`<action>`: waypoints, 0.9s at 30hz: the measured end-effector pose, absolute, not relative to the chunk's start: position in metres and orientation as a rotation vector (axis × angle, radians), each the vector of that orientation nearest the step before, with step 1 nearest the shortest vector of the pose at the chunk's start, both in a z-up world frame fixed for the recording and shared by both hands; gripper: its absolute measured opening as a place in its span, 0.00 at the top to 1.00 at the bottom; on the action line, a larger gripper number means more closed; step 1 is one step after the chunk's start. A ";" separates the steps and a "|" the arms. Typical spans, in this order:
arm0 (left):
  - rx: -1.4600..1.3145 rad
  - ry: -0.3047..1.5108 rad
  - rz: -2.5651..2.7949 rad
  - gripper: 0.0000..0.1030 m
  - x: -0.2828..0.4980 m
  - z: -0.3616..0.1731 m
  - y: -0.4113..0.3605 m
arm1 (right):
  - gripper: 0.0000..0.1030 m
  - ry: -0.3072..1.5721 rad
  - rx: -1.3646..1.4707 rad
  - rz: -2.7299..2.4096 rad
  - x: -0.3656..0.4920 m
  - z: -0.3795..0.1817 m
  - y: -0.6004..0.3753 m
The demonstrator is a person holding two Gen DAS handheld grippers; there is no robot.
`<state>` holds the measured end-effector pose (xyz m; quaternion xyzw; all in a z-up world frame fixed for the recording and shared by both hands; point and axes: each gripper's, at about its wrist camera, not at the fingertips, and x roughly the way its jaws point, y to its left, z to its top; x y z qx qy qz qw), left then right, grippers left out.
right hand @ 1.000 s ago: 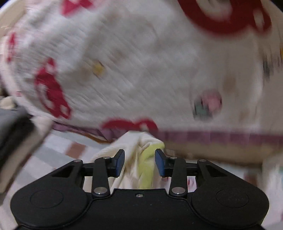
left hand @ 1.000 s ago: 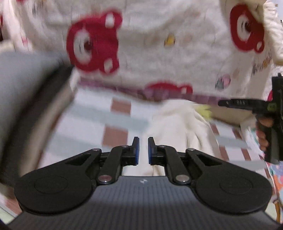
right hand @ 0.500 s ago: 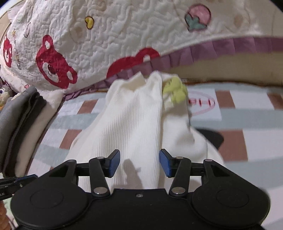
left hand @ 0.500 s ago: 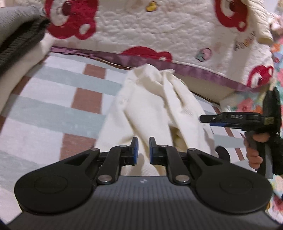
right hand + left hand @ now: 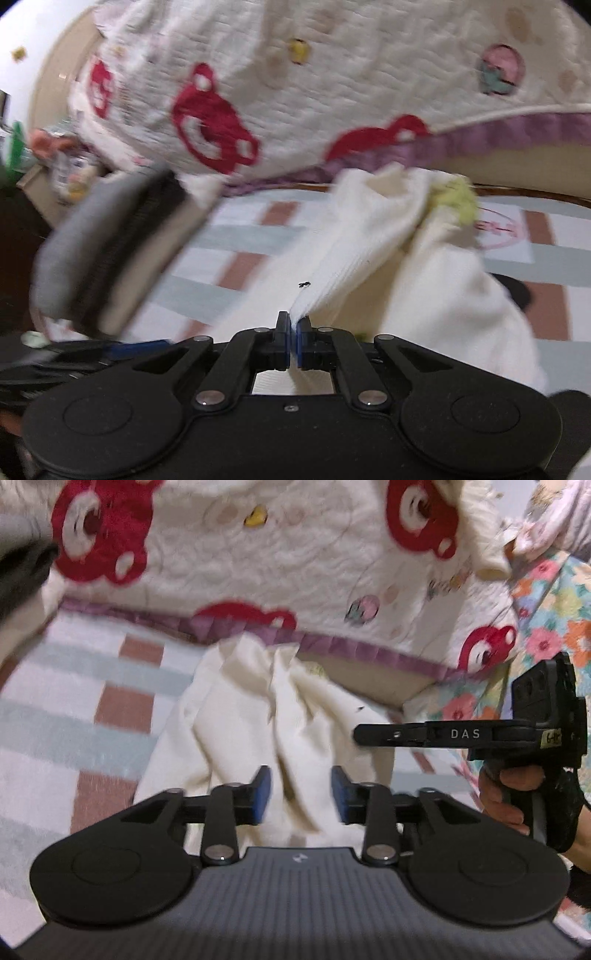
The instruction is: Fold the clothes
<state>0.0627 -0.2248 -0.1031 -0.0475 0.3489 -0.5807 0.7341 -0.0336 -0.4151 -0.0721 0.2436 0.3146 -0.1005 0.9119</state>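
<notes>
A cream ribbed garment (image 5: 255,716) lies crumpled on the checked bedsheet (image 5: 110,709), with a yellow-green patch (image 5: 456,201) near its far end. My left gripper (image 5: 299,794) is open, its blue pads just above the garment's near part. My right gripper (image 5: 293,334) is shut on an edge of the cream garment (image 5: 354,258) and pulls it taut. In the left wrist view the right gripper (image 5: 369,734) reaches in from the right at the garment's right edge.
A quilt with red bears (image 5: 258,554) is heaped along the far side. A stack of folded grey and black clothes (image 5: 110,243) lies at the left. Floral fabric (image 5: 546,627) is at the right. The left gripper's fingers (image 5: 122,349) show low left in the right wrist view.
My right gripper has closed on the garment's edge. My left gripper has opened from nearly shut. Both views have shifted and blurred with motion.
</notes>
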 end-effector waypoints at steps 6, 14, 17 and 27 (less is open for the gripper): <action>-0.143 0.729 -1.310 0.50 0.056 -0.093 -0.220 | 0.95 0.633 0.497 -0.075 -0.014 -0.052 -0.393; -0.014 0.655 -1.203 0.48 0.051 -0.090 -0.219 | 0.95 0.615 0.499 0.105 0.010 -0.028 -0.362; -0.056 0.665 -1.179 0.48 0.057 -0.089 -0.215 | 0.95 0.606 0.501 0.164 0.017 -0.022 -0.352; -0.022 0.568 -1.058 0.96 0.073 -0.080 -0.203 | 0.95 0.569 0.622 0.225 0.005 -0.026 -0.364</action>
